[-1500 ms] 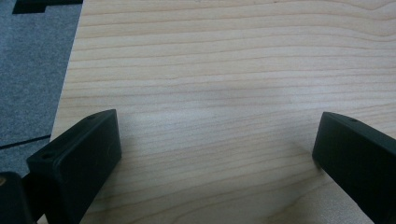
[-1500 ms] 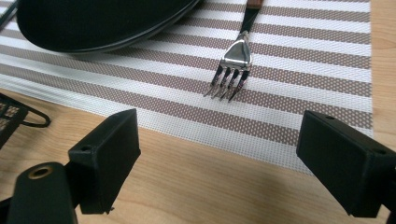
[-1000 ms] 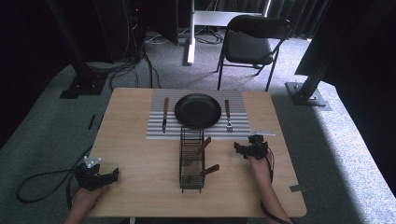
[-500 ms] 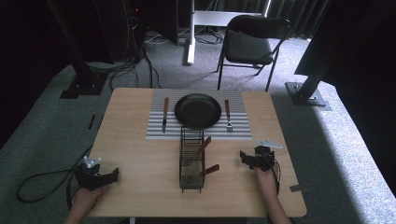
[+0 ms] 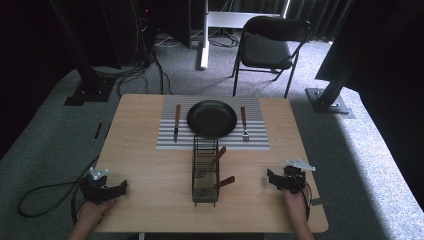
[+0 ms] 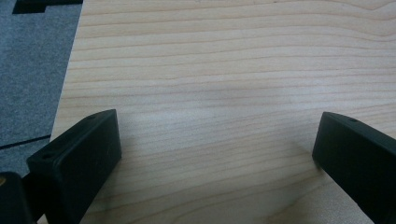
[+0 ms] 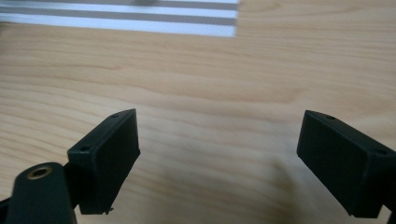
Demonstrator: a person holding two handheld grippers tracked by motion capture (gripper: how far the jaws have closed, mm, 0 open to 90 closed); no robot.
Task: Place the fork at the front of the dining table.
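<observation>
Wire-mesh black basket (image 5: pixel 205 172) is sitting mid-table, its long axis running from the person toward the black plate (image 5: pixel 212 118) just beyond it. Two wooden-handled utensils (image 5: pixel 218 155) are leaning inside it, handles tilting up to its right. Left gripper (image 5: pixel 111 189) is resting well left of the basket near the table (image 5: pixel 150 170) edge, jaws wide and empty. Right gripper (image 5: pixel 274 179) is resting right of the basket, jaws likewise gaping over bare wood.

The high view looks forward and down over the whole table (image 5: pixel 150 150). Each claw view sits low and close to the wood, facing along it; the right one shares the mat (image 7: pixel 140 18) edge.
</observation>
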